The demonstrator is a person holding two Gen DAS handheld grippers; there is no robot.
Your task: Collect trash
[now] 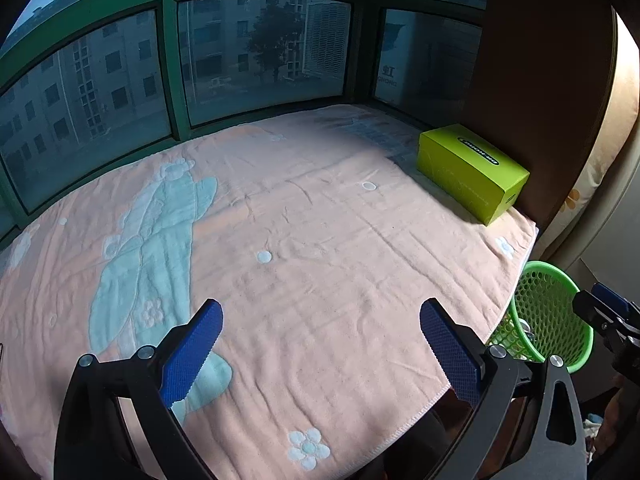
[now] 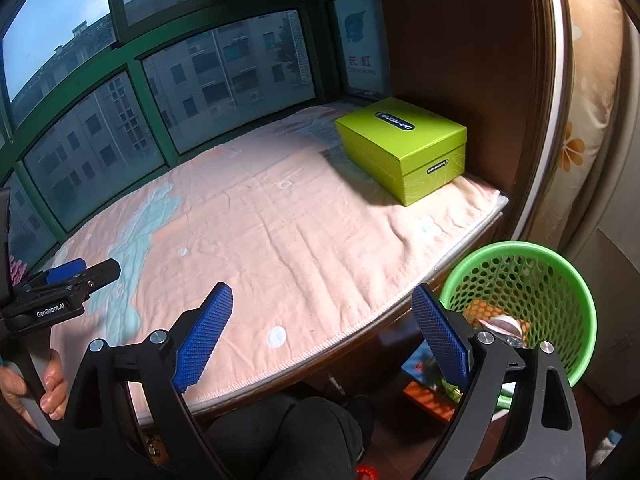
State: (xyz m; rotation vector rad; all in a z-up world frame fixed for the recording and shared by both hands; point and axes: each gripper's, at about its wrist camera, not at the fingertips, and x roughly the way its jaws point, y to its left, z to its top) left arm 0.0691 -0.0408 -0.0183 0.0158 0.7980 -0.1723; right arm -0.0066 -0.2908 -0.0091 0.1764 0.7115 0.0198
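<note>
The peach towel-blanket (image 1: 320, 240) over the bay-window ledge carries no loose litter in either view, only a lime-green shoebox (image 2: 404, 148) at two o'clock against the wooden side panel. Off the ledge's edge at four o'clock stands the green mesh wastebasket (image 2: 560, 264), already holding wrappers and scraps, so collection looks largely finished. Both the left gripper (image 1: 320, 344) and right gripper (image 2: 322, 332) stand spread wide, holding nothing.
</note>
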